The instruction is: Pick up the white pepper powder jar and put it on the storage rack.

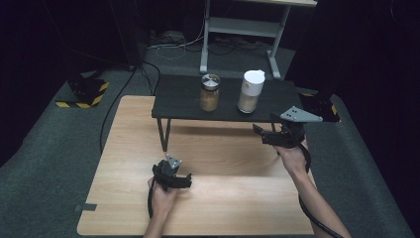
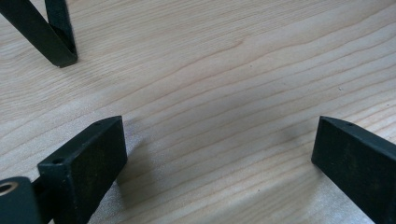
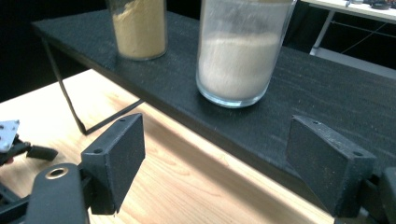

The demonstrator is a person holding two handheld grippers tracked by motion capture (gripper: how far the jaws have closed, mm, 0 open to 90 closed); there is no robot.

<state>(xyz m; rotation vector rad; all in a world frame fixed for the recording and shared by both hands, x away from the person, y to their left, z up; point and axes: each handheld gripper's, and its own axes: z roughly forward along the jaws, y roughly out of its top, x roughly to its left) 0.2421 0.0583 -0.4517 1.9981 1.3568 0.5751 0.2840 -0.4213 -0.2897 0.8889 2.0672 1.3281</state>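
Note:
A black shelf (image 1: 183,101) stands on thin legs at the far side of the wooden table (image 1: 223,198). Two glass jars are on it: one with a metal lid and tan powder (image 1: 210,92), one with a white lid and pale powder (image 1: 251,91). My right gripper (image 1: 265,126) hovers at the shelf's front right edge, open and with nothing between its jaws. In the right gripper view (image 3: 215,154) the pale jar (image 3: 240,56) is just ahead, the tan jar (image 3: 138,28) to its left. My left gripper (image 1: 172,172) rests low over the table, open (image 2: 219,154), near a shelf leg (image 2: 53,32).
Grey carpet surrounds the table. A white desk frame (image 1: 242,25) and loose cables lie behind the shelf. Black stands with yellow-black stripes sit on the floor at back left (image 1: 84,91) and right (image 1: 322,106). Bare wood stretches between the two grippers.

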